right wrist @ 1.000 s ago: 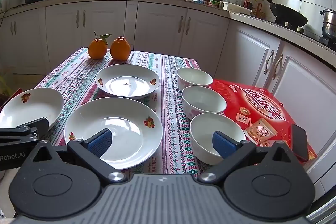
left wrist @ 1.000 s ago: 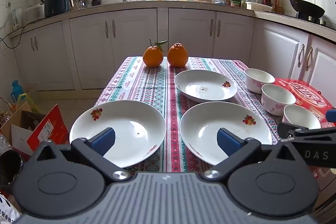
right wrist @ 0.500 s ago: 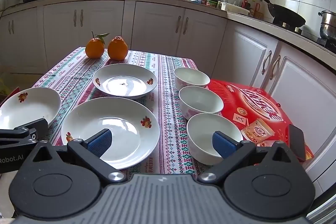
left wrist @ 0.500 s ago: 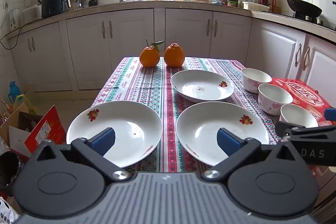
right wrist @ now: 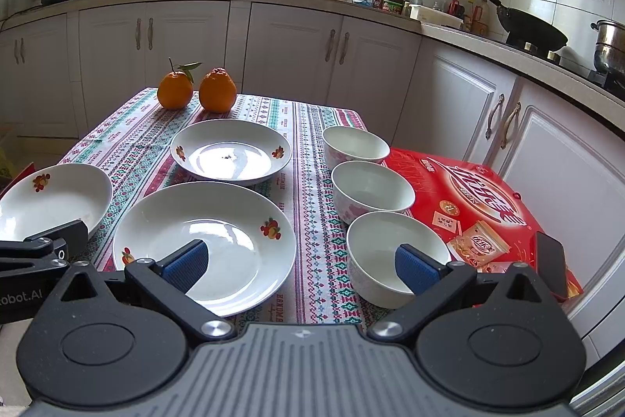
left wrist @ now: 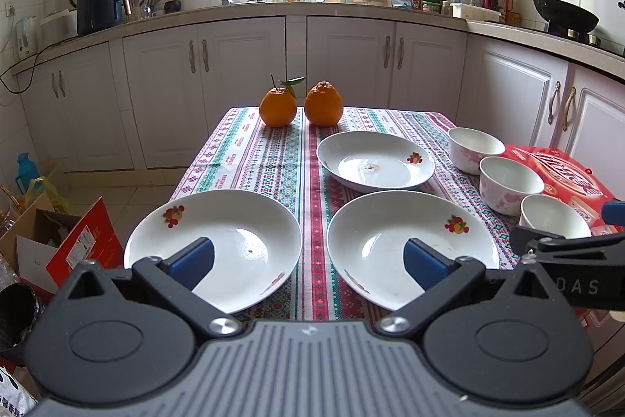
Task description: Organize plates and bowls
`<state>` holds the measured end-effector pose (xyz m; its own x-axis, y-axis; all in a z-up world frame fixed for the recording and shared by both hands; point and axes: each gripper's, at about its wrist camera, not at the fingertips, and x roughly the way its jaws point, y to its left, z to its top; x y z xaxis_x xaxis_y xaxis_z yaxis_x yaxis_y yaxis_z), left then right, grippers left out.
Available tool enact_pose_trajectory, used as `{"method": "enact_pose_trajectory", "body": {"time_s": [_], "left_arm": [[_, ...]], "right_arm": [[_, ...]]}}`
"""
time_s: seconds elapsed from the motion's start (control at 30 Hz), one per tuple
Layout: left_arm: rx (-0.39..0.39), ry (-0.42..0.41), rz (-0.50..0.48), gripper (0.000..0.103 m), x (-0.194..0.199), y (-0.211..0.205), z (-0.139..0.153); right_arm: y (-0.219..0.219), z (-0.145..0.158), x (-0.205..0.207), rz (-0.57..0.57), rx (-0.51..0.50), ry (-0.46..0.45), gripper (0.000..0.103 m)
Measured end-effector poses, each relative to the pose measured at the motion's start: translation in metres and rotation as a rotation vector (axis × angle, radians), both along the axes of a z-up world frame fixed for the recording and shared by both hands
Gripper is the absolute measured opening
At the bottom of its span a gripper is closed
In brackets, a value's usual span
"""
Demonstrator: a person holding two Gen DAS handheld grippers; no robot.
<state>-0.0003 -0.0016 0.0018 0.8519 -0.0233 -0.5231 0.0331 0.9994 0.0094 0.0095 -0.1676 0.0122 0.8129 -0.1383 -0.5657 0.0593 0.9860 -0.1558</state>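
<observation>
Left wrist view: the left gripper (left wrist: 308,258), jaws spread wide and empty, hovers over the near edge of a table with a striped woven cloth (left wrist: 269,159). Three glossy white plates (left wrist: 213,241) with fruit decals lie apart; two oranges (left wrist: 278,106) stand at the far end.

Right wrist view: the right gripper (right wrist: 300,262), also wide apart and empty, faces three round white bowls (right wrist: 390,253) in a row beside a red box (right wrist: 480,190).
</observation>
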Motion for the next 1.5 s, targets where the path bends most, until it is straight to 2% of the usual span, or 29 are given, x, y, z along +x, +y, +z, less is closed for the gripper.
{"method": "enact_pose_trajectory", "body": {"time_s": [1.5], "left_arm": [[0.014,-0.010,-0.009,0.102,-0.0003,-0.0027,0.0056]], "right_arm": [[-0.0006,0.0035,0.0000,-0.013,-0.015,-0.006,0.103]]}}
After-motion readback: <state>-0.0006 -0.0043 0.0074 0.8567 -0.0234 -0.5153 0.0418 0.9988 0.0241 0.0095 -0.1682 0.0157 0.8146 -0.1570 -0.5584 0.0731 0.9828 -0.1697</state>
